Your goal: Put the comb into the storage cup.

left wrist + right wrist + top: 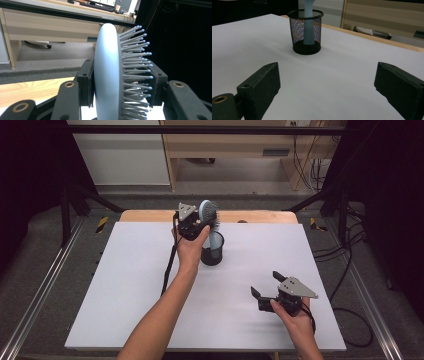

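One brush (208,213), one mesh cup (212,251) near the table's (125,285) far edge: left gripper (200,222) clamps the brush head, bristles clear in its view, right gripper (265,285) gapes empty.

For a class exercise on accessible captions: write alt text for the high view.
The left gripper holds a pale blue hairbrush by its head, handle down in a black mesh cup on a white table. The right gripper rests open, apart.

One hairbrush (209,215), one mesh cup (213,251) beside the left gripper (191,224), two grippers, right gripper (267,285), one table (125,285).
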